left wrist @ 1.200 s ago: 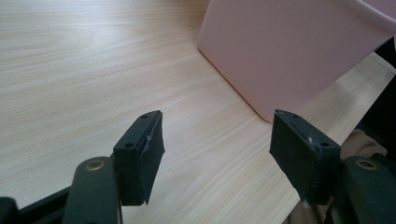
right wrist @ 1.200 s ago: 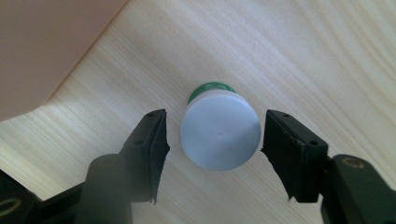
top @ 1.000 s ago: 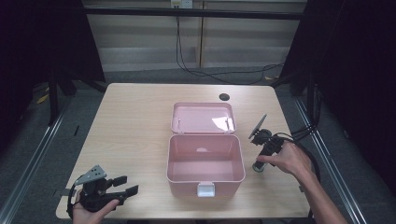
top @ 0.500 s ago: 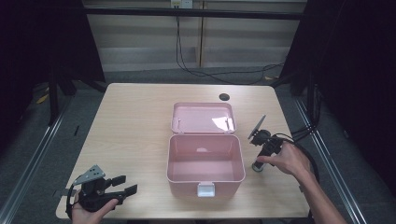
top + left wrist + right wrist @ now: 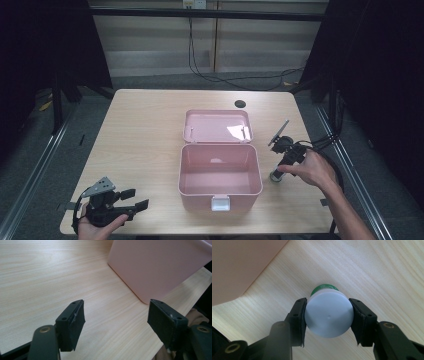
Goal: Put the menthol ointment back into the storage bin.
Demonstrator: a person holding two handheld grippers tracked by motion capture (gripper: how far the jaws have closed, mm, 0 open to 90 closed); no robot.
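1. A pink box (image 5: 220, 175) stands open in the middle of the surface (image 5: 145, 130), its lid (image 5: 217, 126) laid back flat behind it and a white latch (image 5: 220, 203) on its front wall. Its inside looks bare.
2. A small dark round spot (image 5: 240, 104) sits near the far edge of the surface, well apart from the box.
3. The box stands between the two grippers. Its right wall is just beside the bottle (image 5: 328, 312), and in the right gripper view that pink wall takes up the upper left corner.
4. The bottle is seen from above: a white round cap with a green band showing behind it. Its body below the cap is hidden, and in the high view it is too small to make out beyond a pale base on the surface.
5. The right gripper (image 5: 328, 317) is clenched on the bottle, one pad pressed on each side of the cap. The bottle stands upright on the surface right of the box.
6. The left gripper (image 5: 116, 320) rests at the near left corner, jaws spread wide with bare wood between them, well apart from the bottle. Ahead of it is the box's corner.
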